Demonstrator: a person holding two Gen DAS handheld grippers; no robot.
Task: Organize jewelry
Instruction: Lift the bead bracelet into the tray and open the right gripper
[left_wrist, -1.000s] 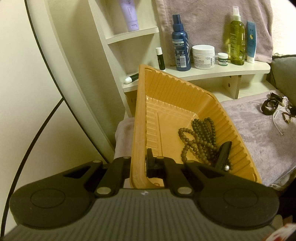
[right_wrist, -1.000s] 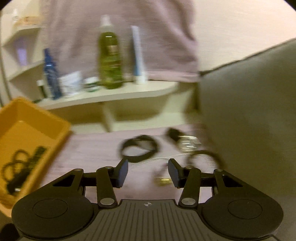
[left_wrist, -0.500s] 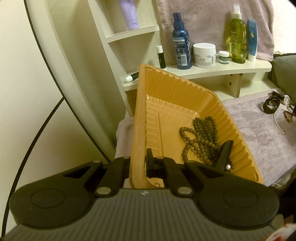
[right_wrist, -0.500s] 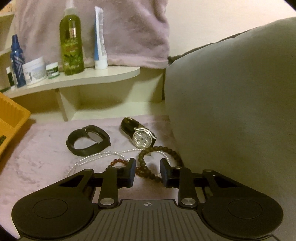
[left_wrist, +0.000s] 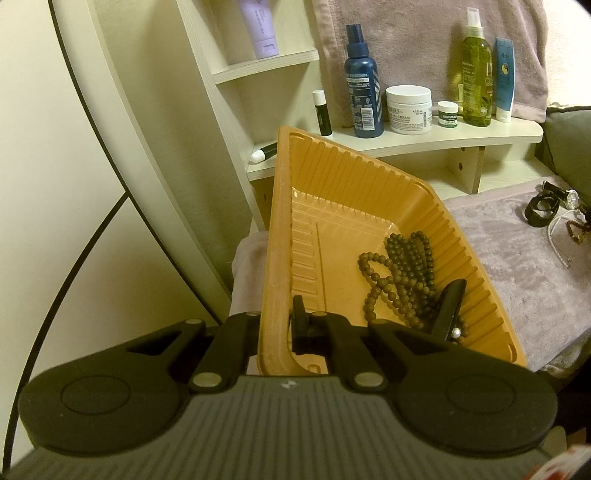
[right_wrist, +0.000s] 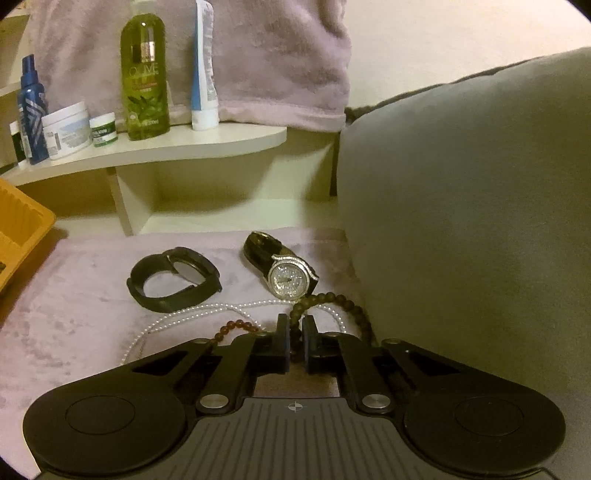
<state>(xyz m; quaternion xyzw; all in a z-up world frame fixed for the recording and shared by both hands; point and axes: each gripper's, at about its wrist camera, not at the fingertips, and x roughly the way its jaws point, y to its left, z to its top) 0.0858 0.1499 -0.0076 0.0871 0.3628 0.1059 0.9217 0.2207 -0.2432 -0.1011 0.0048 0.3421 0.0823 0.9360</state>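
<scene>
The left gripper (left_wrist: 275, 326) has its fingers clamped on the near rim of the tilted orange tray (left_wrist: 369, 184), which holds a dark bead necklace (left_wrist: 402, 269) and a black clip (left_wrist: 448, 306). The right gripper (right_wrist: 294, 343) has closed its fingers, apparently pinching a brown bead bracelet (right_wrist: 332, 306) on the lilac towel (right_wrist: 74, 295), near the jewelled watch (right_wrist: 290, 280), pearl strand (right_wrist: 192, 314) and black band (right_wrist: 173, 278).

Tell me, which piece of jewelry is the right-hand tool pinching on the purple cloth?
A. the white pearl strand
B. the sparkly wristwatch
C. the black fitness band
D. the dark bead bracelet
D: in the right wrist view the right tool has its two fingers closed on the dark bead bracelet, while the wristwatch, the black band and the pearl strand lie untouched on the cloth.
</scene>
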